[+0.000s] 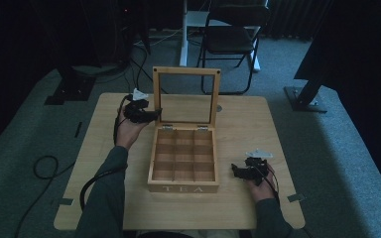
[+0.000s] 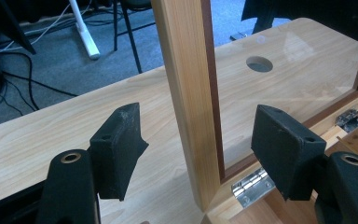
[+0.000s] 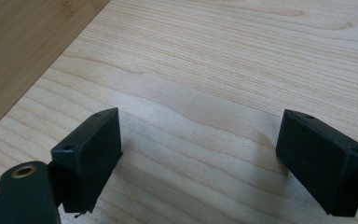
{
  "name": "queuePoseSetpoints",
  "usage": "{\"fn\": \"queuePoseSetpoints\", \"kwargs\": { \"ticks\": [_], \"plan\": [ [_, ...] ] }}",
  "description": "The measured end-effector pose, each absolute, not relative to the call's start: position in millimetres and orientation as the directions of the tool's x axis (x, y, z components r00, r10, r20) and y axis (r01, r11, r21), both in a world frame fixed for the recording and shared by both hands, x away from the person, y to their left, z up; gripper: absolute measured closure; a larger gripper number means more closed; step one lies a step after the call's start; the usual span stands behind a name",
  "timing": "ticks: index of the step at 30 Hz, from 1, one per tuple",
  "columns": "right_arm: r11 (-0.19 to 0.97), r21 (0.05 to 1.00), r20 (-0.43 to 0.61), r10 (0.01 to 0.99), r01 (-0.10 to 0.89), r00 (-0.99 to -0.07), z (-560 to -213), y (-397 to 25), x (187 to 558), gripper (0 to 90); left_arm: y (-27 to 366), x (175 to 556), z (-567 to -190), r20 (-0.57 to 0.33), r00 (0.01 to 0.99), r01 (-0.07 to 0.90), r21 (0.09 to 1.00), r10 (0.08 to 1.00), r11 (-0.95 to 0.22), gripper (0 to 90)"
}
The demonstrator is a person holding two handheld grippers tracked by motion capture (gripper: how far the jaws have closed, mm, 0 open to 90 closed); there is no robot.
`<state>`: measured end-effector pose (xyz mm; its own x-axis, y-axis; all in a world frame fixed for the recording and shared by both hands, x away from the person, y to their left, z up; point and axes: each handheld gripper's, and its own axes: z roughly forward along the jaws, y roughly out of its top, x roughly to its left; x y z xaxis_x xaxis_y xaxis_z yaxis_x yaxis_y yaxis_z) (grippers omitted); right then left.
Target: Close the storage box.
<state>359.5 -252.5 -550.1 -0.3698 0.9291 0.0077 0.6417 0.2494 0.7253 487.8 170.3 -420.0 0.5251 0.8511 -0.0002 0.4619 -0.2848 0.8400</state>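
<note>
From the high view, the tea box (image 1: 183, 163) sits mid-table, its glazed lid (image 1: 186, 95) upright, the left gripper (image 1: 151, 115) at the lid's side rail. In the left gripper view the jaws stand wide, straddling that stiff wooden rail (image 2: 192, 102); grip there, since the pane looks fragile. In the right gripper view the jaws gape over the bare table (image 3: 242, 60).

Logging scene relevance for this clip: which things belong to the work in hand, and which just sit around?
In the job: tea box, its upright lid, left gripper open astride the lid's frame, right gripper open.

Just around: folding chair, floor cables.
</note>
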Motion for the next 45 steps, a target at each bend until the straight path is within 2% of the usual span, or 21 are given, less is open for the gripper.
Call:
{"fn": "queuePoseSetpoints", "kwargs": {
  "ticks": [8, 25, 41, 45],
  "plan": [
    [0.249, 0.725, 0.008, 0.929, 0.642, -0.37, -550, -253, 360, 13.8, 165, 498, -418, -0.033, 0.519, 0.47, 0.846, 0.854, -0.253, 34.8],
    [0.251, 0.725, 0.006, 0.929, 0.641, -0.37, -550, -253, 360, 13.7, 150, 516, -400, -0.031, 0.54, 0.455, 0.852, 0.841, -0.26, 36.7],
    [0.251, 0.725, 0.006, 0.929, 0.642, -0.37, -550, -253, 359, 13.8, 156, 498, -396, -0.074, 0.555, 0.433, 0.876, 0.829, -0.212, 37.4],
    [0.251, 0.725, 0.006, 0.929, 0.642, -0.37, -550, -253, 359, 13.8, 159, 487, -398, -0.122, 0.549, 0.419, 0.896, 0.827, -0.145, 37.5]
  ]
}}
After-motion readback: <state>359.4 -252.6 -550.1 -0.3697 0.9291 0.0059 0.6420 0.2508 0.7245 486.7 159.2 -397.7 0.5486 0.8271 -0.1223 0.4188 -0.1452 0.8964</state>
